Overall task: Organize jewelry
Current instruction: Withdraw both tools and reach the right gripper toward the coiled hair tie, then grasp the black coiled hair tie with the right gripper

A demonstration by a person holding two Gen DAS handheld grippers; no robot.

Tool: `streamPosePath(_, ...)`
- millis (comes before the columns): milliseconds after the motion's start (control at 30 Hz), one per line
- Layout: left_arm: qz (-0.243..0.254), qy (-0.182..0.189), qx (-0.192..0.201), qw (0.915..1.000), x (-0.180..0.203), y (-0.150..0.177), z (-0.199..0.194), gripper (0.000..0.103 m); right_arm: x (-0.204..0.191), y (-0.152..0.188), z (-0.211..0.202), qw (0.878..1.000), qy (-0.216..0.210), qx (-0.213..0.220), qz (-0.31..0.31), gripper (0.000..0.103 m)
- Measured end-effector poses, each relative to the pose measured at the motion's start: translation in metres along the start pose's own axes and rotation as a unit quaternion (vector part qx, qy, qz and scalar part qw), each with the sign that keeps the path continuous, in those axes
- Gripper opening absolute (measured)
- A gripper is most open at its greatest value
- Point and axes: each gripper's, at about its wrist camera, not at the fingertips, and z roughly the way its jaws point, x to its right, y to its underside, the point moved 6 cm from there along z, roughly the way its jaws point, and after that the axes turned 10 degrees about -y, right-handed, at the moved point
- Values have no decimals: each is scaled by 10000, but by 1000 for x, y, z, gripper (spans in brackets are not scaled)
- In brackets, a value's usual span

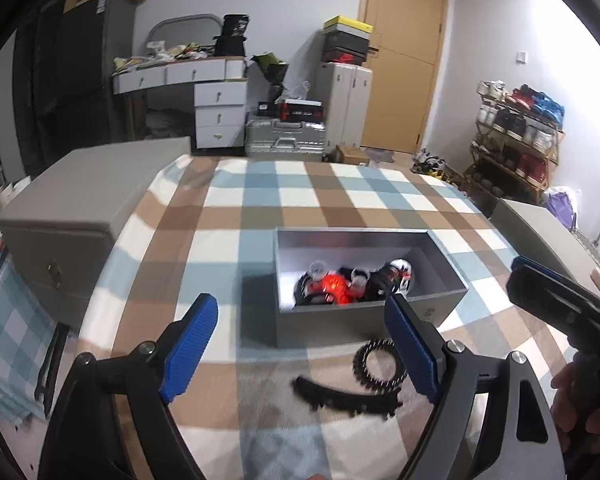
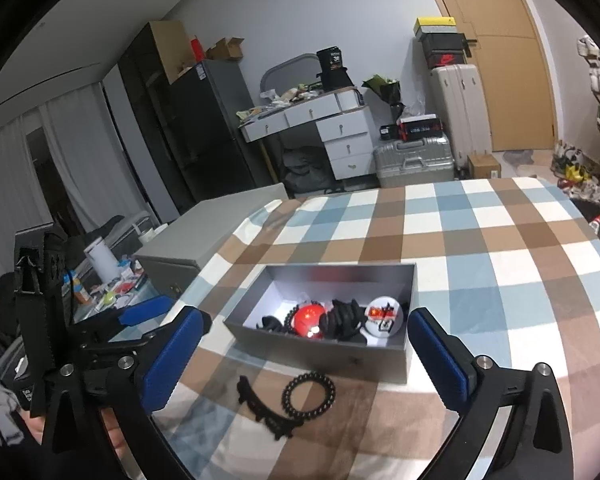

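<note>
An open grey box (image 1: 360, 326) (image 2: 324, 354) sits on the checkered cloth, holding a red ball (image 2: 309, 319), a white badge (image 2: 385, 315) and black jewelry (image 2: 346, 320). A black bead bracelet (image 1: 380, 364) (image 2: 309, 395) and a black lace choker (image 1: 346, 398) (image 2: 266, 410) lie on the cloth in front of the box. My left gripper (image 1: 300, 344) is open and empty, above the choker and bracelet. My right gripper (image 2: 304, 360) is open and empty, above the box's front wall. The right gripper shows at the right edge of the left wrist view (image 1: 560, 300).
A grey chest (image 1: 84, 216) (image 2: 204, 228) stands left of the cloth-covered surface (image 1: 300, 196). A second grey box (image 1: 540, 232) stands at the right. A desk, suitcases, a door and a shoe rack stand behind.
</note>
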Motion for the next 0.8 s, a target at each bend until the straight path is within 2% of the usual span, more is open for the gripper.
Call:
streamPosePath(367,-136,-394,-386,9984,-19,52,-3,89,-1,48,22,9974,315,-636,-148,103)
streamPosePath(567,-223,-415,-617,9970,-29,74,-3,90,11,67,55,9916,499,-1182,154,101)
streamPosePath(800,-312,-374,-771,9958,-37,85,-1,90,9,75,81,9849,797,-1535,-51,87)
